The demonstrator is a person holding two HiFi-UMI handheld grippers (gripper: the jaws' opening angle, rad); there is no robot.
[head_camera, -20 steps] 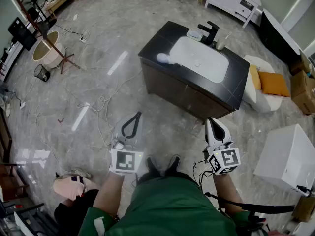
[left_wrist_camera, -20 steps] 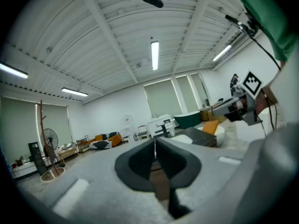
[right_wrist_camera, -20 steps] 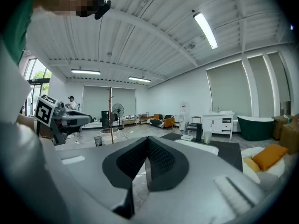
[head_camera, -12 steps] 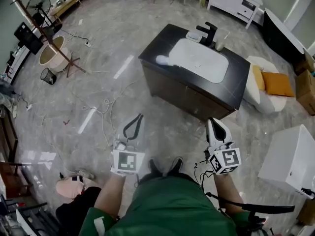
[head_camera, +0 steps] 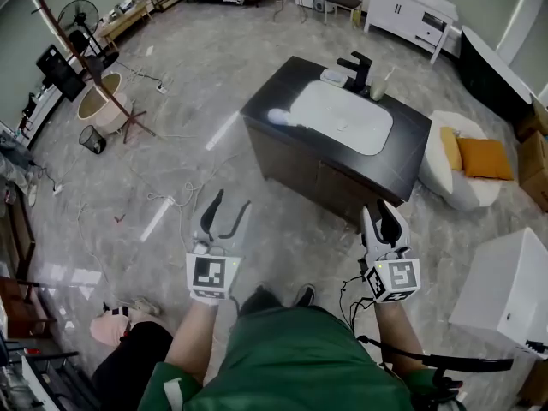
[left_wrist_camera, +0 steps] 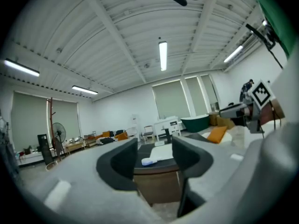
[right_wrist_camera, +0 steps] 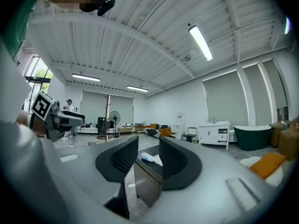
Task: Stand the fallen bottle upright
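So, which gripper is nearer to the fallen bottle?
The left gripper; the white bottle lies at the counter's left corner, farther from the right gripper.

Green tee, short sleeves. Black shoes btwn the two grippers. L gripper: white body, black curved jaws, black-and-white marker cube at its rear. R gripper: same build w/ a marker cube; black cable behind it.
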